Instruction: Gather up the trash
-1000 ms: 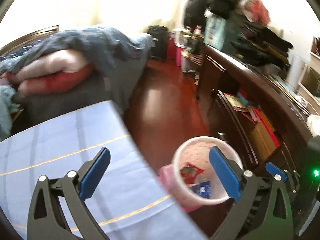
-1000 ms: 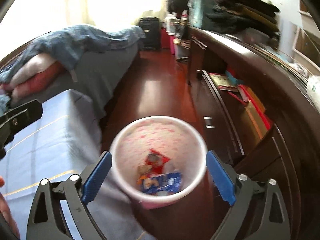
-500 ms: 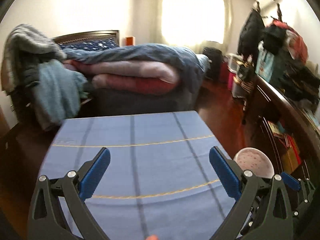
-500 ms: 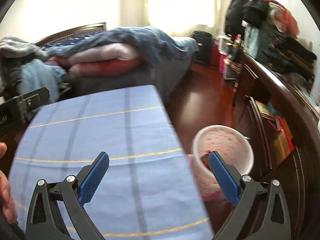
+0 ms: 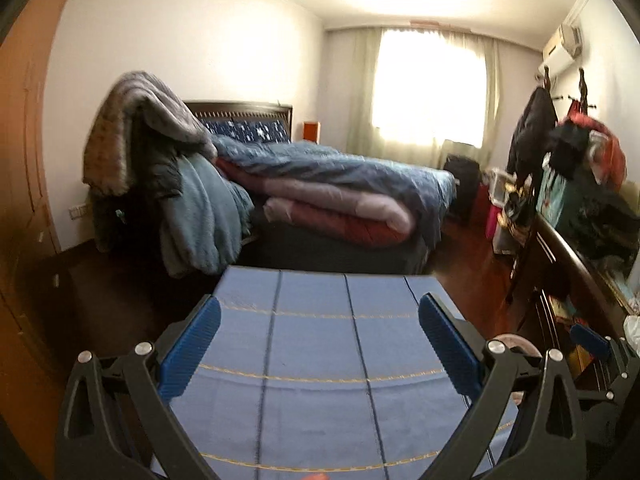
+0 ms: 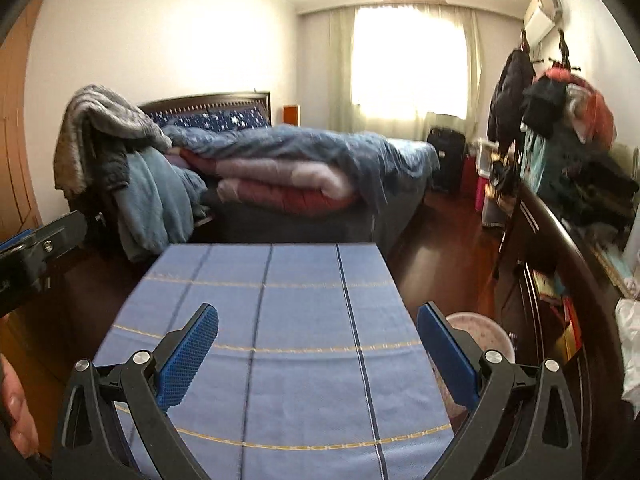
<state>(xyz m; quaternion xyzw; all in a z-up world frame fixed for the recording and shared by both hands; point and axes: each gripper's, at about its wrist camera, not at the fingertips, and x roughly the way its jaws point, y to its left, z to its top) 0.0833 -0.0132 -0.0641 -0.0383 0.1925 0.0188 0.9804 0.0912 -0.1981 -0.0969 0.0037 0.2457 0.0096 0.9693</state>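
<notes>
I'm holding my left gripper and right gripper level over the blue table cloth, both spread wide and gripping nothing. A second ago both were looking down into the pink trash bin with wrappers inside; now the views are raised toward the bed. The bin is sitting on the floor just off the table's right edge, its contents hidden behind my right finger.
</notes>
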